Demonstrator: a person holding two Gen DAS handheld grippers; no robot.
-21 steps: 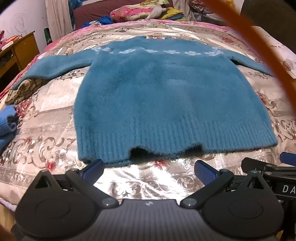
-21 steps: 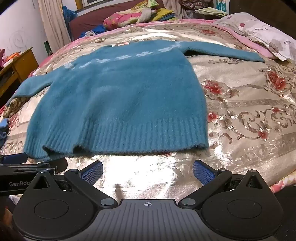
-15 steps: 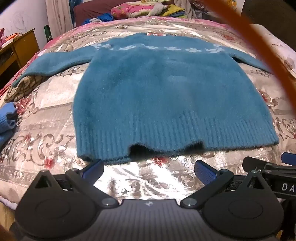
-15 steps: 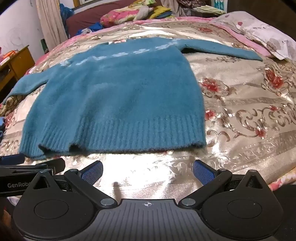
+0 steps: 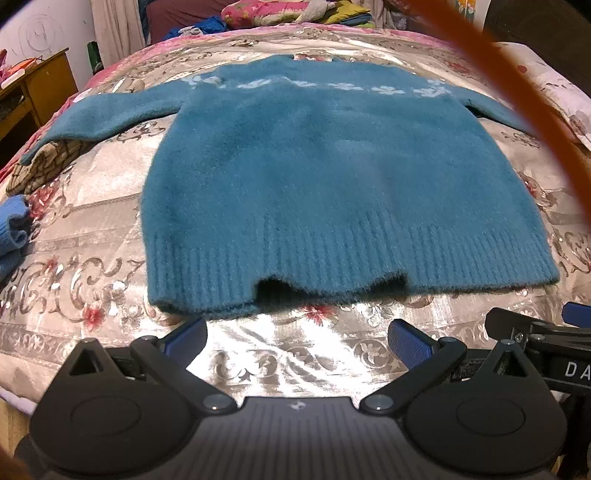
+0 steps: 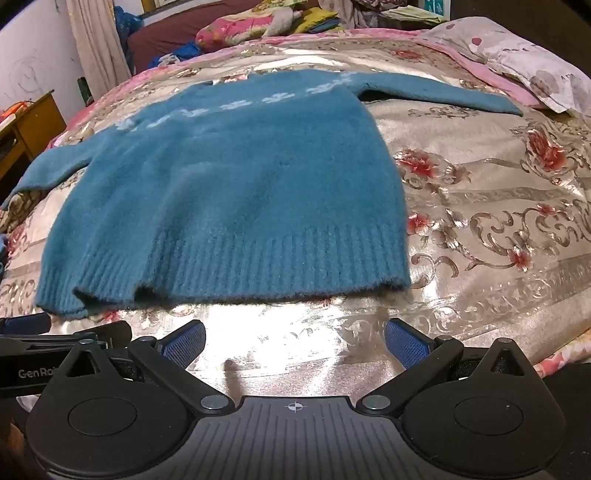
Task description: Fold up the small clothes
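Note:
A teal knit sweater (image 5: 332,184) with a band of pale flowers lies flat on the bed, sleeves spread to both sides, ribbed hem toward me. It also shows in the right wrist view (image 6: 229,192). My left gripper (image 5: 295,338) is open and empty, just short of the hem's left half. My right gripper (image 6: 293,341) is open and empty, just short of the hem's right half. Each gripper's side shows at the edge of the other's view.
The bed has a shiny floral cover (image 6: 498,221). A light blue garment (image 5: 13,229) lies at its left edge. A wooden cabinet (image 5: 33,92) stands far left. Pillows and piled clothes (image 6: 266,22) sit at the head. An orange cable (image 5: 535,122) crosses the left view.
Both grippers have moved slightly forward toward the hem, so the sweater looks a little closer. Both stay open.

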